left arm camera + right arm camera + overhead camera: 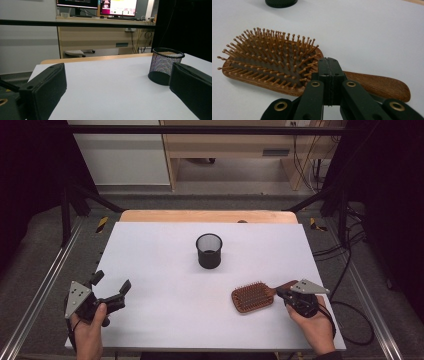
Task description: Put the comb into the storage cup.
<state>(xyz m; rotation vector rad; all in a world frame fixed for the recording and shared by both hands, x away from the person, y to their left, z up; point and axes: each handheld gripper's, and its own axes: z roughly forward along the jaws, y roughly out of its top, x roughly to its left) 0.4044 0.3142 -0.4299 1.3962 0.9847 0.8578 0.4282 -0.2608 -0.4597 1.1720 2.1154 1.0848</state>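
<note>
A wooden paddle hairbrush (252,296) lies bristles up on the white table (165,270) at the front right, handle pointing right. My right gripper (281,293) is shut, its jaws pressed together with nothing between them, and its tip sits just over the neck of the hairbrush (269,62). In the right gripper view the right gripper (329,62) covers the join of head and handle. My left gripper (112,281) stands open at the front left and holds nothing. A black mesh cup (209,251) stands upright at the table's middle.
In the left gripper view, the mesh cup (165,66) stands ahead, just past the right jaw of the left gripper (117,75). The base of the mesh cup (281,2) shows beyond the brush. Metal rails run along both table sides, with a desk and cables behind.
</note>
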